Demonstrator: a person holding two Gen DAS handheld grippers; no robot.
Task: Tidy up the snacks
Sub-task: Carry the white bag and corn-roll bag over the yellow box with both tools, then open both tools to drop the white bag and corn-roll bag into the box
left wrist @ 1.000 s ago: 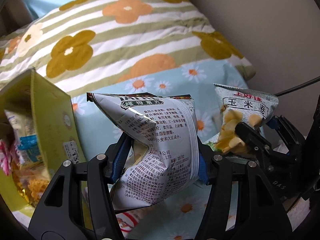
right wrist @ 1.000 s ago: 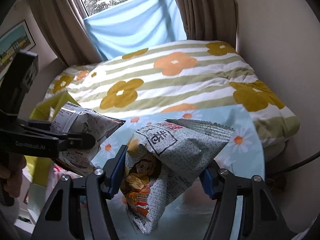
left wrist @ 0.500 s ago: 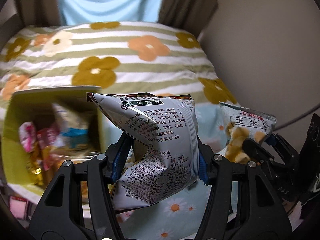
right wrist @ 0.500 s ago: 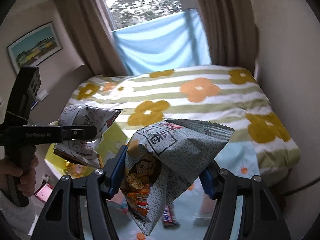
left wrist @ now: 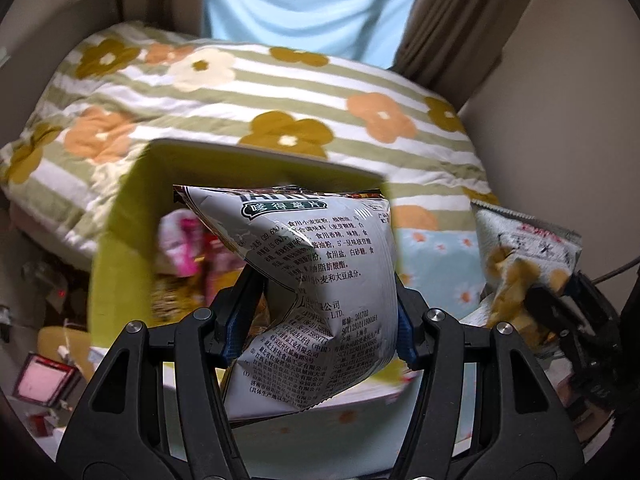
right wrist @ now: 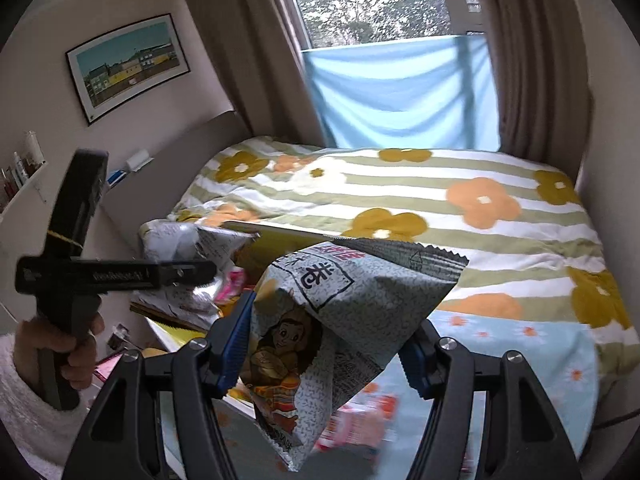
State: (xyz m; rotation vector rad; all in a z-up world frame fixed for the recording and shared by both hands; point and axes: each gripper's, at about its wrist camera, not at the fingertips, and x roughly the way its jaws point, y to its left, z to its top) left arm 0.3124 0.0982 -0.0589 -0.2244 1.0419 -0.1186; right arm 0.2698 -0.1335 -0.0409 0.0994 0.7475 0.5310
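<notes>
My left gripper (left wrist: pixel 320 312) is shut on a silver chip bag (left wrist: pixel 320 280) printed with black text, held in the air in front of an open yellow-green box (left wrist: pixel 120 232) that holds several snack packets (left wrist: pixel 180 240). My right gripper (right wrist: pixel 328 344) is shut on a grey corn snack bag (right wrist: pixel 360 300) with a cartoon girl on it. In the left wrist view that bag (left wrist: pixel 524 256) and the right gripper (left wrist: pixel 568 312) show at the right. In the right wrist view the left gripper (right wrist: pixel 192 272) holds its bag (right wrist: pixel 180 240) over the box (right wrist: pixel 280 234).
A flowered striped quilt (right wrist: pixel 440 184) covers the bed behind. A daisy-print blue cloth (left wrist: pixel 440 272) lies under the snacks, with a pink-white packet (right wrist: pixel 360 416) on it. A wall (left wrist: pixel 560 120) stands at the right. Clutter and a pink box (left wrist: pixel 44 376) sit low left.
Both grippers have lifted and swung left with their bags. The yellow-green box has come from the left edge to right behind the left gripper's bag, its open inside facing me.
</notes>
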